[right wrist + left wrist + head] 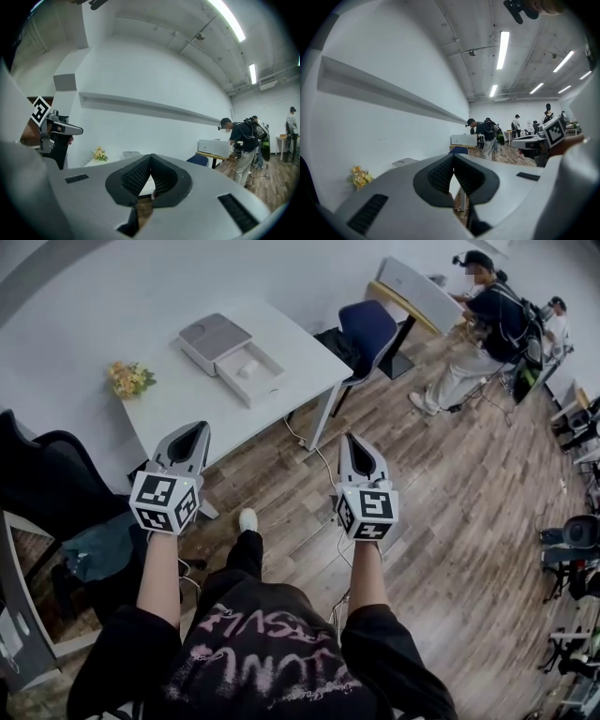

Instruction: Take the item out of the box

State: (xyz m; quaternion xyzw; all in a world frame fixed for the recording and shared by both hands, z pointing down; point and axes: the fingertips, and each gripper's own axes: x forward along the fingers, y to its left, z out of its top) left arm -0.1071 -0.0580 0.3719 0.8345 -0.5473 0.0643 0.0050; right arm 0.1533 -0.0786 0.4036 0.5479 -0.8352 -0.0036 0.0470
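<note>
Left hand-held gripper (pixel 198 427) and right hand-held gripper (pixel 352 438) show side by side from my head camera, each in one of my hands, held over the wooden floor (pixel 450 521) on the near side of the white bench (pixel 178 404). Both are pressed together and hold nothing. The box (pixel 251 371) lies open on the bench, well apart from both, with the small white item (pixel 248 369) in its recess and the lid (pixel 214 337) just beside it. Yellow flowers (pixel 129 379) stand near the bench's left end, and a blue chair (pixel 367 326) is at its far side.

From the left gripper view, the left hand-held gripper (pixel 453 156) has its ribbed pads meeting at the tips, nothing between them. The flowers (pixel 360 176) sit low at left.

From the right gripper view, the right hand-held gripper (pixel 150 156) is likewise closed and empty. The flowers (pixel 99 153) and the box (pixel 131 153) show beyond it against the white wall.
</note>
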